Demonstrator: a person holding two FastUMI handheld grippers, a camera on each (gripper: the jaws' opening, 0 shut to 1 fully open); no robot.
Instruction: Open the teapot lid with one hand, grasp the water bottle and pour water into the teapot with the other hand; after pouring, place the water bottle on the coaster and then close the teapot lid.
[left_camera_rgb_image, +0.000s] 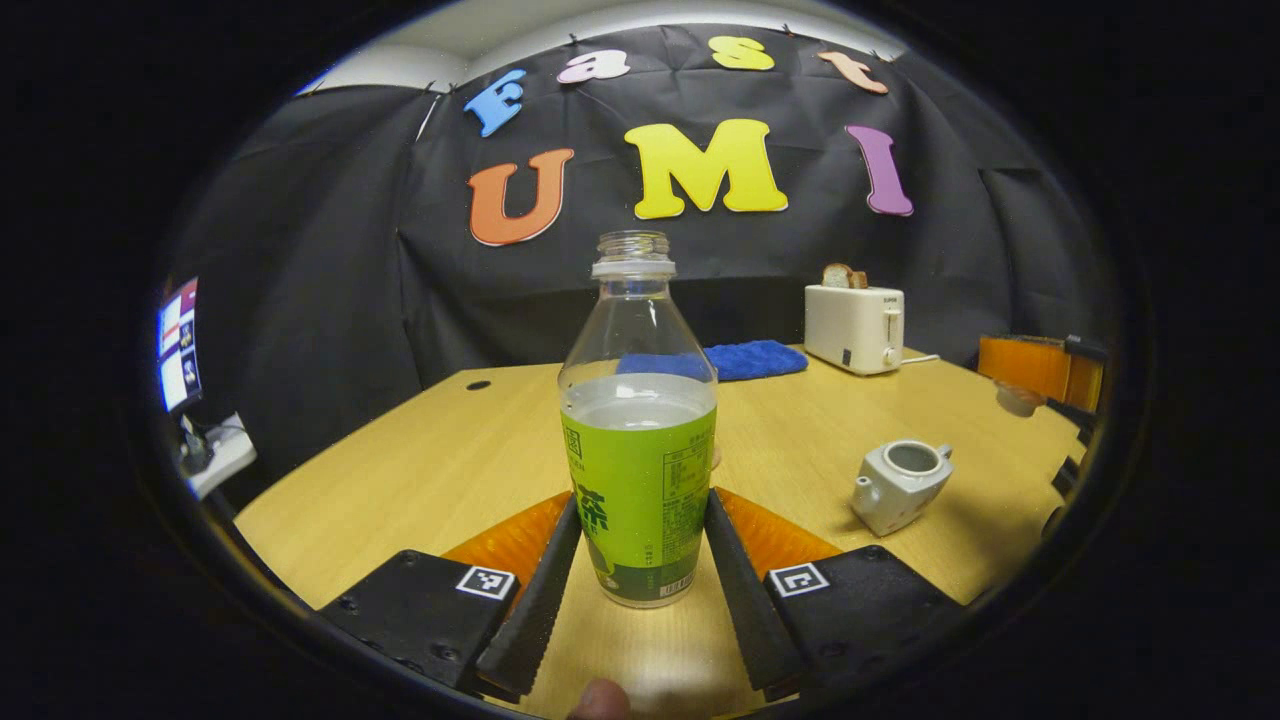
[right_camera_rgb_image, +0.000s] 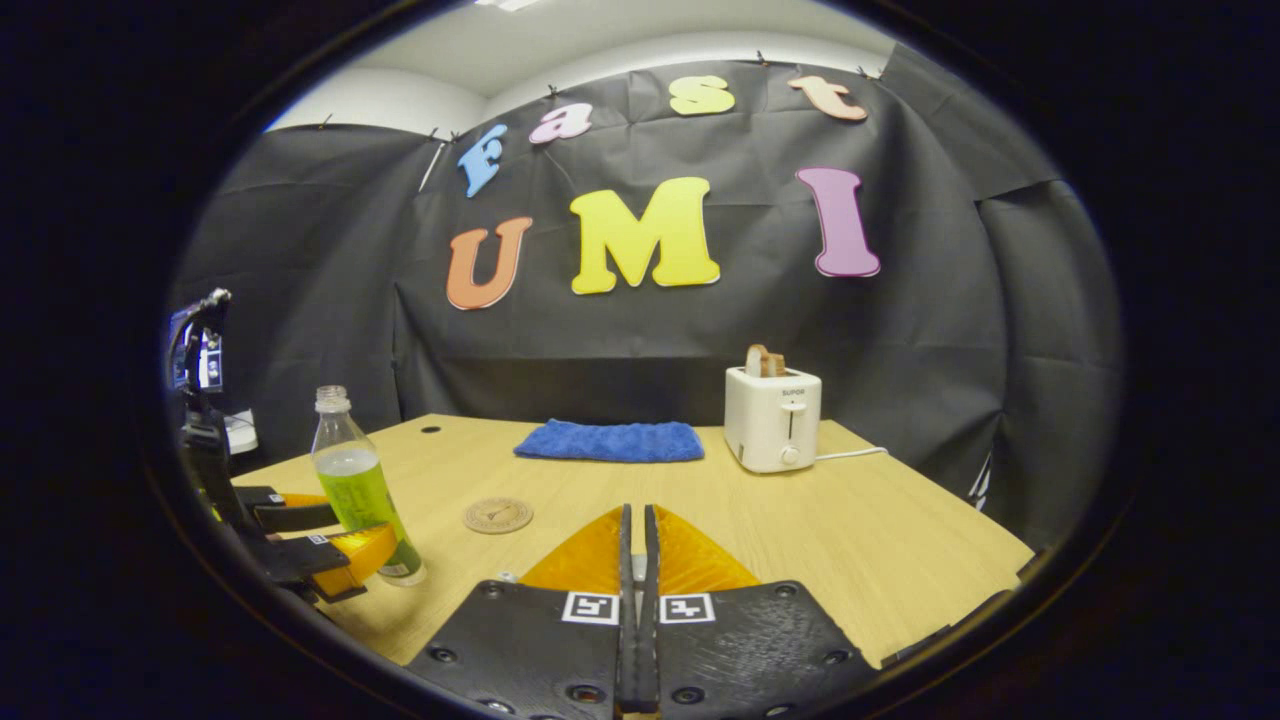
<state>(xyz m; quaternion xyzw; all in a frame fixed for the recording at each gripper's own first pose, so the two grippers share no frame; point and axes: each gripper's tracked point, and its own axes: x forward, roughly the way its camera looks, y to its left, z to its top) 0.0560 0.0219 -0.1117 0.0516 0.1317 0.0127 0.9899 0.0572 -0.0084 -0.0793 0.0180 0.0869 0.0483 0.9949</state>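
A clear water bottle (left_camera_rgb_image: 640, 480) with a green label and no cap stands upright on the wooden table (left_camera_rgb_image: 420, 480), part full. My left gripper (left_camera_rgb_image: 640, 505) has both fingers pressed on its labelled sides; the right gripper view shows this bottle (right_camera_rgb_image: 355, 480) and left gripper (right_camera_rgb_image: 350, 535) at far left. The white teapot (left_camera_rgb_image: 900, 485) sits to the right with its top open. My right gripper (right_camera_rgb_image: 637, 515) is shut, with a pale sliver between its fingers. In the left gripper view it (left_camera_rgb_image: 1040, 370) hangs at the right edge with the teapot lid (left_camera_rgb_image: 1018, 398) under it. A round coaster (right_camera_rgb_image: 498, 515) lies right of the bottle.
A white toaster (right_camera_rgb_image: 772, 418) holding bread stands at the back right, its cord trailing right. A blue cloth (right_camera_rgb_image: 610, 440) lies at the back middle. A lit screen (left_camera_rgb_image: 178, 345) and a stand are off the table's left edge.
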